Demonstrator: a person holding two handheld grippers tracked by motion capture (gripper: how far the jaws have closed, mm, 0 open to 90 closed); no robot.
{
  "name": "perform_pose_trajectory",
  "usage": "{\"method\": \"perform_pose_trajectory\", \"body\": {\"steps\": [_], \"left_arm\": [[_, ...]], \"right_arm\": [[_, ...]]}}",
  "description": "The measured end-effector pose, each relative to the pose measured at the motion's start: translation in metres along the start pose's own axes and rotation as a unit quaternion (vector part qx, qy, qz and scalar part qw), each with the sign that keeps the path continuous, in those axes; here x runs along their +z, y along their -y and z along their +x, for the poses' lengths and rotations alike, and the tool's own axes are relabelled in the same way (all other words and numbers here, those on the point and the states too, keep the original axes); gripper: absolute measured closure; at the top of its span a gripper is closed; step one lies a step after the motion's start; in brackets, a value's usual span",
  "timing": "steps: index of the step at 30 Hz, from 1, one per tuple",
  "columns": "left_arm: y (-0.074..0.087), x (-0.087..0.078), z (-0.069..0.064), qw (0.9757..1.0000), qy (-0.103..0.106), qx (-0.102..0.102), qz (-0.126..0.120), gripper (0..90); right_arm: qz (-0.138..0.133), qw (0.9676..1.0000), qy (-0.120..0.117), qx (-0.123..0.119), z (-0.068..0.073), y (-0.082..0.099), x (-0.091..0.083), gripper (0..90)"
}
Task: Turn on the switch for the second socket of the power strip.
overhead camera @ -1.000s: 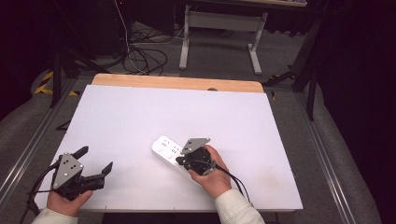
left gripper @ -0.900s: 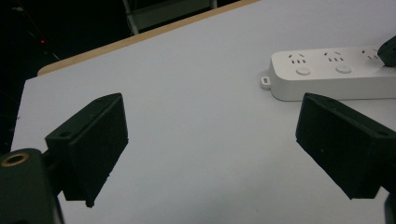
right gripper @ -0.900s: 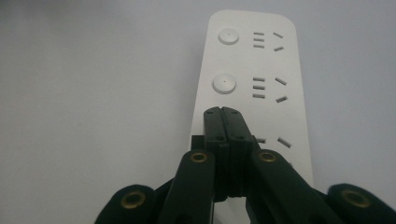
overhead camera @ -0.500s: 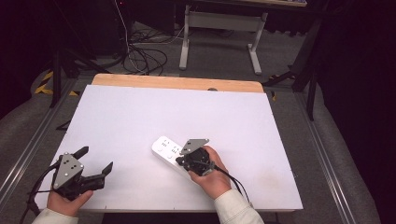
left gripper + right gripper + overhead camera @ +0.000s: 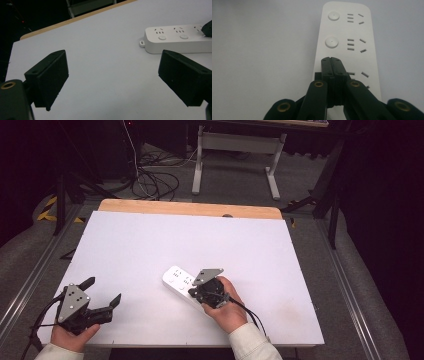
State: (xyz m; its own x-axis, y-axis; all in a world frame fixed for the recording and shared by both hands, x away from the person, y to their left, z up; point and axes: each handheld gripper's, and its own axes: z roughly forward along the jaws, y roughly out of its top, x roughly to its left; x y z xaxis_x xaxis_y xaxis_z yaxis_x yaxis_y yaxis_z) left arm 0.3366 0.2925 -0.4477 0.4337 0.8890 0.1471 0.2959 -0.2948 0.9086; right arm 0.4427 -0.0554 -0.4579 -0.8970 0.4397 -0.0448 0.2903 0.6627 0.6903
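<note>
A white power strip (image 5: 176, 279) lies on the white tabletop (image 5: 150, 240) right of centre, near the front. My right gripper (image 5: 193, 293) is shut, and its joined tips rest over the strip's near part. In the right gripper view the closed jaws (image 5: 333, 60) cover the spot just below the second round button on the strip (image 5: 342, 30); I cannot tell whether they touch it. My left gripper (image 5: 102, 291) is held at the front left corner, open with nothing between its fingers. The left gripper view shows its wide jaws (image 5: 118, 75) facing the strip (image 5: 175, 40).
A wooden strip (image 5: 190, 209) borders the table's far edge. Beyond it are floor cables (image 5: 155, 180) and a white metal frame (image 5: 235, 150). A black cable (image 5: 250, 312) trails from the right gripper toward the front edge.
</note>
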Motion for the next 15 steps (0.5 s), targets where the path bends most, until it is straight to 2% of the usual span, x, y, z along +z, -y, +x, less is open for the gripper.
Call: {"method": "perform_pose_trajectory", "body": {"steps": [5,7,15], "left_arm": [[0.0001,0.0006,-0.0003,1.0,0.001,0.0,0.001,9.8],[0.0001,0.0002,-0.0002,1.0,-0.001,0.001,0.0,9.8],[0.0004,0.0004,0.0008,1.0,-0.001,0.0,0.0,9.8]], "right_arm": [[0.004,0.9999,0.01,-0.009,0.0033,-0.0007,0.0009,90.0],[0.001,1.0,0.007,-0.001,0.0017,0.0002,0.0003,90.0],[0.002,0.9999,0.012,0.001,0.0037,-0.0004,-0.0013,90.0]]}}
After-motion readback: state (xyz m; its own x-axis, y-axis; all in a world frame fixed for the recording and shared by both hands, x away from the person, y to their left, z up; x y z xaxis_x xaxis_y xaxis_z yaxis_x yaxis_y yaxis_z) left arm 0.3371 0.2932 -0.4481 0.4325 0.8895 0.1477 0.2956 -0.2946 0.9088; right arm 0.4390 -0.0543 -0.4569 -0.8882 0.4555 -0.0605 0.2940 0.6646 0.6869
